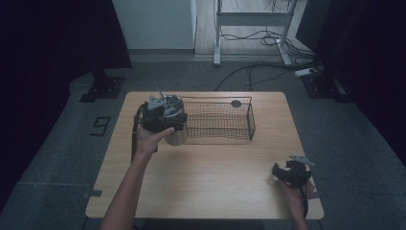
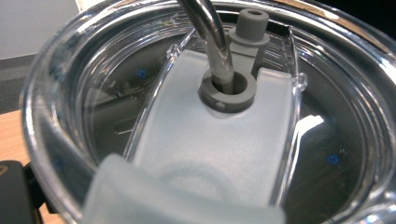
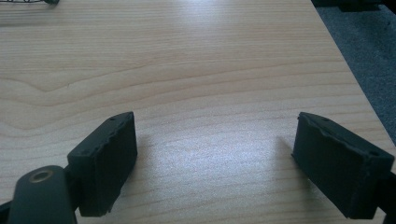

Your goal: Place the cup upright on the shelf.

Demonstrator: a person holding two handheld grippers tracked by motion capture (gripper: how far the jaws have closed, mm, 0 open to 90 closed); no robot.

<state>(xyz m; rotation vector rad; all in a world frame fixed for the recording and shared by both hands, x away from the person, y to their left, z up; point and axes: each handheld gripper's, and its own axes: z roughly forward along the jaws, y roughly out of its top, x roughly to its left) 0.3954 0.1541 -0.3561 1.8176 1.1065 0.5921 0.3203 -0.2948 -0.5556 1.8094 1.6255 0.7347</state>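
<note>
Tumbler [image 1: 173,125] is what your left gripper [image 1: 163,115] is hovering over at the table's [image 1: 210,177] far left, just beside the left end of the wire basket [image 1: 220,120], with your camera looking straight down onto the clear lid [image 2: 327,154] and the metal straw [image 2: 212,42] poking through its grey ring (whether those jaws are clamping anything, you cannot tell). Your right gripper [image 3: 215,158] is resting near the table's near right corner, jaws spreading wide apart and holding nothing.
</note>
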